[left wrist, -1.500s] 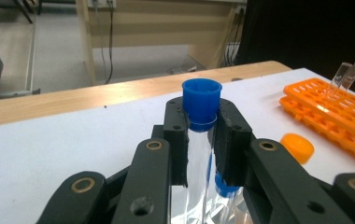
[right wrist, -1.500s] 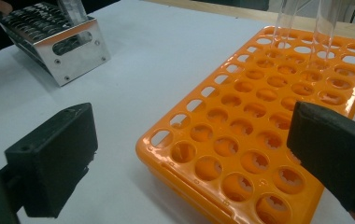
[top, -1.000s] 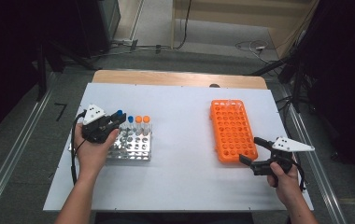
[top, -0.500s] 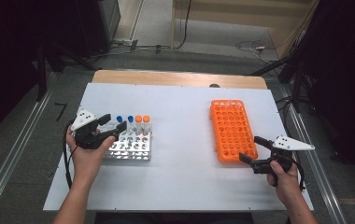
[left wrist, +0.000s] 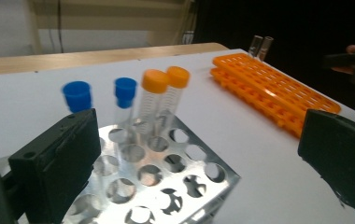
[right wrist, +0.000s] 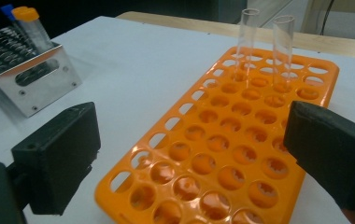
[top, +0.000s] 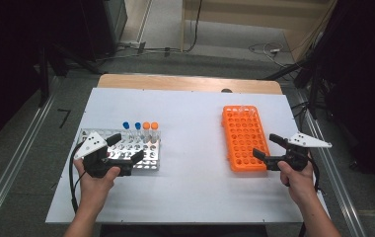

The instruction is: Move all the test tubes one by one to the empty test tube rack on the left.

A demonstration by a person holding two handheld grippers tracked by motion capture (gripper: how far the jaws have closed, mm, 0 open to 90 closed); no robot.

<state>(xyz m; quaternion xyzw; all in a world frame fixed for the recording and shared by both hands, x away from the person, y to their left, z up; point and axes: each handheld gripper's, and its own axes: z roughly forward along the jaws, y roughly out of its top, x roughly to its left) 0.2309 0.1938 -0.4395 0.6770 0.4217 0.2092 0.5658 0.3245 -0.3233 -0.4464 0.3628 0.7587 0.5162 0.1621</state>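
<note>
The left gripper (top: 124, 148), jaws just opened wide and holding nothing, hangs over the metal rack's (top: 146, 165) near edge, while the right gripper (top: 266, 146) gapes empty beside the orange rack (top: 242, 136).

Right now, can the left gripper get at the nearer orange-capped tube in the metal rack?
Probably yes. The left gripper is open and empty over the metal rack, and the orange-capped tube stands just ahead with empty holes between.

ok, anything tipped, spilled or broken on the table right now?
Nothing stands out. Four capped tubes, two blue and two orange, stand upright in the metal rack. Two clear uncapped tubes stand upright at the far end of the orange rack, which lies flat. No spill or breakage visible.
</note>
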